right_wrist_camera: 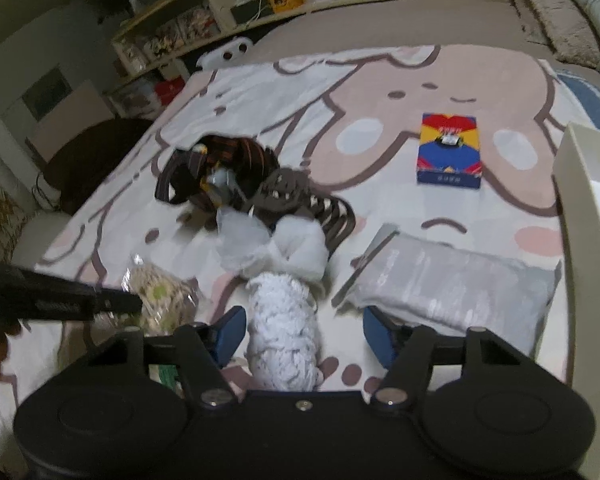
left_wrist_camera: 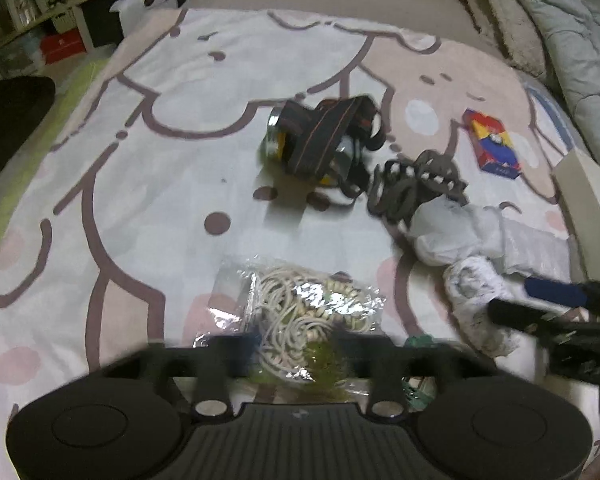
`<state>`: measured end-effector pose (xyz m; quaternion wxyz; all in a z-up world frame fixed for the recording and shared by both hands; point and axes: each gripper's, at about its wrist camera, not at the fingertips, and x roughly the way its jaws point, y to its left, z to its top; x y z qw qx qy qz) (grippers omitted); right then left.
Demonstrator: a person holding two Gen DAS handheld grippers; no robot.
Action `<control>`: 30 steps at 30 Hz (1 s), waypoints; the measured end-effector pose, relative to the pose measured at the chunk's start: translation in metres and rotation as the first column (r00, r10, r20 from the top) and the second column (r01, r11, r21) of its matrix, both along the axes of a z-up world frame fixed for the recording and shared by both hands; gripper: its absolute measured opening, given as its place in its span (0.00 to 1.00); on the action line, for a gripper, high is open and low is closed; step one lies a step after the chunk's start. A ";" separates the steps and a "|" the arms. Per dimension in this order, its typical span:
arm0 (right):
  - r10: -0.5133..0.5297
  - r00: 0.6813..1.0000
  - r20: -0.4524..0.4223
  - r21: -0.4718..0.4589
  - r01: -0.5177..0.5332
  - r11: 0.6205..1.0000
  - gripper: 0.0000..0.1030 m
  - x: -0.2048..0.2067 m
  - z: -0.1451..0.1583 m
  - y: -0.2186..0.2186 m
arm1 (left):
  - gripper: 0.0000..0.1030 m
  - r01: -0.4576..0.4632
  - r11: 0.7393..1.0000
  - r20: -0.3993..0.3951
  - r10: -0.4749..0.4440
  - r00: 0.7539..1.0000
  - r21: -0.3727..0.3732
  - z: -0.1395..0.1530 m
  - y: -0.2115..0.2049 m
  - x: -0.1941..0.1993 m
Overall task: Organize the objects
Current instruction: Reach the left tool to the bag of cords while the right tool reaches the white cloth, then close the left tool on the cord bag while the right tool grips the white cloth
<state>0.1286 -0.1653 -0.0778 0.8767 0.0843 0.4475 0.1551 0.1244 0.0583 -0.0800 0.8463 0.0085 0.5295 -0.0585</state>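
Note:
A clear bag of cream cords and beads (left_wrist_camera: 300, 316) lies on the cartoon-print blanket (left_wrist_camera: 140, 160). My left gripper (left_wrist_camera: 296, 354) stands open over the bag's near end, one blurred finger at each side. In the right wrist view that bag (right_wrist_camera: 160, 300) sits under a left finger (right_wrist_camera: 112, 300). A white knitted bundle (right_wrist_camera: 280, 340) lies between the blue pads (right_wrist_camera: 232, 336) of my right gripper (right_wrist_camera: 304, 338), which is open, with a gap at the right pad. The left wrist view shows the right gripper (left_wrist_camera: 512, 298) over the same bundle (left_wrist_camera: 476, 304).
A strapped headlamp (left_wrist_camera: 324, 140), dark claw clips (left_wrist_camera: 416, 184), a crumpled white bag (left_wrist_camera: 448, 232) and a colourful box (right_wrist_camera: 448, 152) lie further off. A grey padded mailer (right_wrist_camera: 452, 284) lies right of the bundle. A white box wall (right_wrist_camera: 580, 240) rises at the right. Shelves line the back.

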 end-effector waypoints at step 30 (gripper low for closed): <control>0.109 0.993 -0.044 0.004 -0.109 0.994 0.37 -0.005 -0.011 0.016 | 0.73 0.076 0.992 -0.053 -0.071 0.996 0.100 -0.023 -0.009 0.006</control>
